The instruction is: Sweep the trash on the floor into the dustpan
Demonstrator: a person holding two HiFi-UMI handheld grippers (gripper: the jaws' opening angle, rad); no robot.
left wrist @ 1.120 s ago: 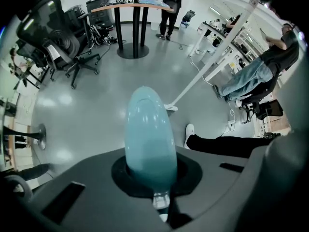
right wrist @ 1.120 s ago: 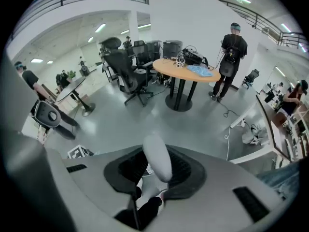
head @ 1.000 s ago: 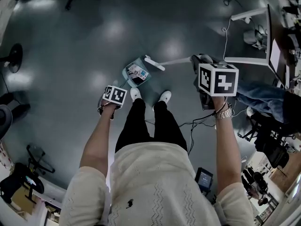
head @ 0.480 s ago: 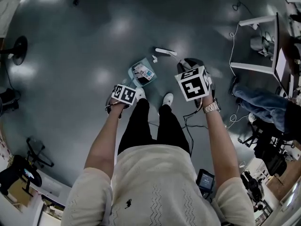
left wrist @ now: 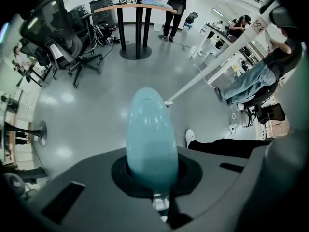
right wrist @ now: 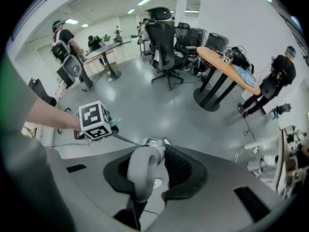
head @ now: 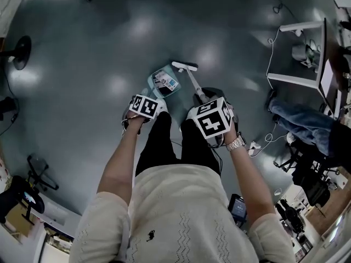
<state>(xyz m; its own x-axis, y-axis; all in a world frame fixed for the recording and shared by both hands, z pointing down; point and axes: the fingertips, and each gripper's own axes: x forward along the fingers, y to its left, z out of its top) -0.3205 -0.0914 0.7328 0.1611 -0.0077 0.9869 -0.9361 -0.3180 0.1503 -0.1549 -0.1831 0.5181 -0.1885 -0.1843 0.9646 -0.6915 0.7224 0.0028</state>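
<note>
Grey office floor [head: 98,48]; left gripper [head: 143,107] clamped on dustpan [head: 151,85] handle, right gripper [head: 211,120] clamped on broom [head: 185,66]. Trash [head: 164,83] lies in pan. I judge sweeping nearly done; next I'd draw broom head panward for strays.

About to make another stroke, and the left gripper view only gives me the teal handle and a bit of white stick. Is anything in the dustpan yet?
Observer: Yes. The head view shows the dustpan on the floor with light and dark scraps lying in it.
Operator: Where is the broom head?
Observer: The broom head is just off the pan's upper right in that view. I cannot tell whether they touch.
Operator: Is the right tool gripping?
Observer: Yes. In the right gripper view the right tool is shut on the broom handle.
</note>
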